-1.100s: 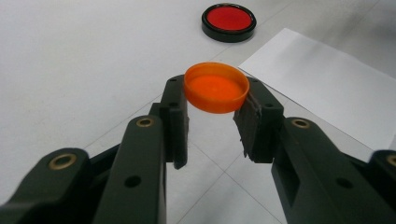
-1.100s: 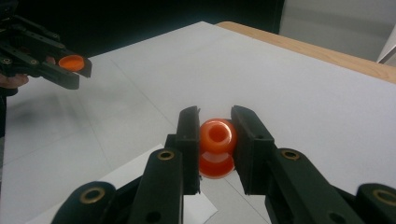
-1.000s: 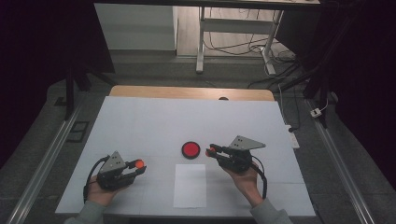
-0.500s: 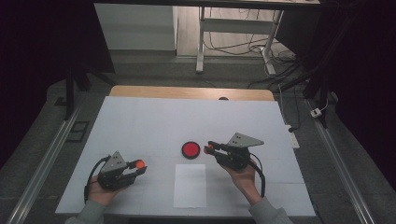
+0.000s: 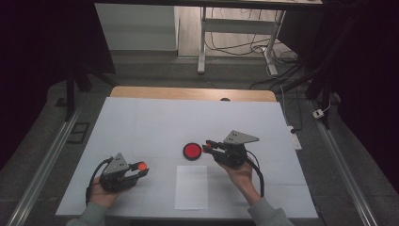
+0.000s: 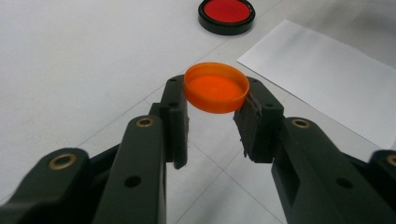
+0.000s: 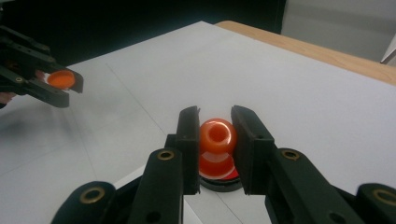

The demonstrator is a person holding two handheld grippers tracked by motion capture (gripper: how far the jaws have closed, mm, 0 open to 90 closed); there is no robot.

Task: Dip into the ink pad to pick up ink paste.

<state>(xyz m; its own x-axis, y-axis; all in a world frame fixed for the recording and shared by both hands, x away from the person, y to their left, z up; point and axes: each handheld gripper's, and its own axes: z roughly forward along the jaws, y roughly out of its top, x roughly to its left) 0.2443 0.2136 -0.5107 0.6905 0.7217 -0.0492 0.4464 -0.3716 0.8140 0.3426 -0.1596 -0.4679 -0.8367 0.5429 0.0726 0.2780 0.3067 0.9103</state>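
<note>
while the left gripper (image 6: 212, 123) pinches an orange cap (image 6: 216, 87) by its rim, open side up, at 7 o'clock on the counter (image 5: 155, 122), the right gripper's (image 7: 215, 140) jaws clamp an orange bottle (image 7: 216, 140), neck toward the camera, above the red dish (image 5: 192, 151) near centre.

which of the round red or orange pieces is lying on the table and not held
The red disc with the black rim, beside the white paper. The orange cap sits in the left gripper's jaws; the orange ring in the right's.
</note>
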